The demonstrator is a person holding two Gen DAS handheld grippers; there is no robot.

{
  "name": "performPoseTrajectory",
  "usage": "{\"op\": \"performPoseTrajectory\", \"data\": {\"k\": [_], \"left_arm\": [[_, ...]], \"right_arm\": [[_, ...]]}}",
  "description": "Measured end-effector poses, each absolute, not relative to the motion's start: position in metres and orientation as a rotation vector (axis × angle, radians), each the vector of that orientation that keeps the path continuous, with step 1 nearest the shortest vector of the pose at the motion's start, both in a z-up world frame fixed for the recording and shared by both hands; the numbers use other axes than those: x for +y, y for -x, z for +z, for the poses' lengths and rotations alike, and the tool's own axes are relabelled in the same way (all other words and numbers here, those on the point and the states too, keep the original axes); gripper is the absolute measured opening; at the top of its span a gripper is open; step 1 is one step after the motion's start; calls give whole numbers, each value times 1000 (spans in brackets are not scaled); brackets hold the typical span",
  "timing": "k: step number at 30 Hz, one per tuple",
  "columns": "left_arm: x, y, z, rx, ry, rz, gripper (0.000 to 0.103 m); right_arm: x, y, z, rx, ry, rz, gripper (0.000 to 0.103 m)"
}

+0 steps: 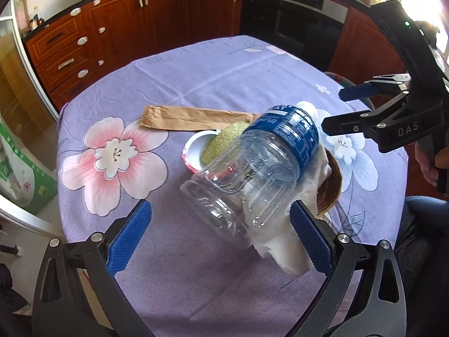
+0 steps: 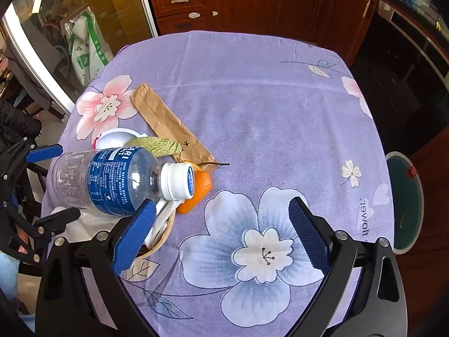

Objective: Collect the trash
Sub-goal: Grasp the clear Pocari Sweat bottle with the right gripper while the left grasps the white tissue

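An empty clear plastic bottle (image 1: 252, 168) with a blue label and white cap lies tilted on a white paper napkin (image 1: 283, 250) and a wicker bowl (image 1: 331, 185). It also shows in the right wrist view (image 2: 112, 179). My left gripper (image 1: 220, 238) is open, its fingers either side of the bottle's base, not touching. My right gripper (image 2: 224, 233) is open and empty above the cloth, right of the bottle cap (image 2: 179, 181). A brown paper bag (image 1: 190, 118), a white cup (image 1: 196, 151), a green peel (image 1: 224, 140) and an orange peel (image 2: 196, 193) lie nearby.
The table wears a purple flowered cloth (image 2: 266, 112). A round bin with a teal liner (image 2: 407, 202) stands on the floor at the table's right. Wooden cabinets (image 1: 140, 28) and an oven (image 1: 291, 19) stand behind. A glass door (image 2: 56, 42) is at the left.
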State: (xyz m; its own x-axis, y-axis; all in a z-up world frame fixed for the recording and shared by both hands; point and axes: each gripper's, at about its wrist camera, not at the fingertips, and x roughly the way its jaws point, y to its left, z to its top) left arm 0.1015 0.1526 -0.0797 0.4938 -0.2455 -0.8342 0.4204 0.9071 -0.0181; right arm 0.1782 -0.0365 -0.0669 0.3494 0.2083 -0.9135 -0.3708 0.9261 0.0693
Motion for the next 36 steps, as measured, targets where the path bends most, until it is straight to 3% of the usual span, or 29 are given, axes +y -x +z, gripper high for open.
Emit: {"op": "performPoseTrajectory", "data": {"k": [13,36], "left_arm": [[125,-91,-79,978,-161,-494,98],[61,-62,-68,1015,-54,-655,94]], "right_arm": [[-48,-183,-88,1203,143,362,91],[-81,-171,-48,1185,-200,531,91]]}}
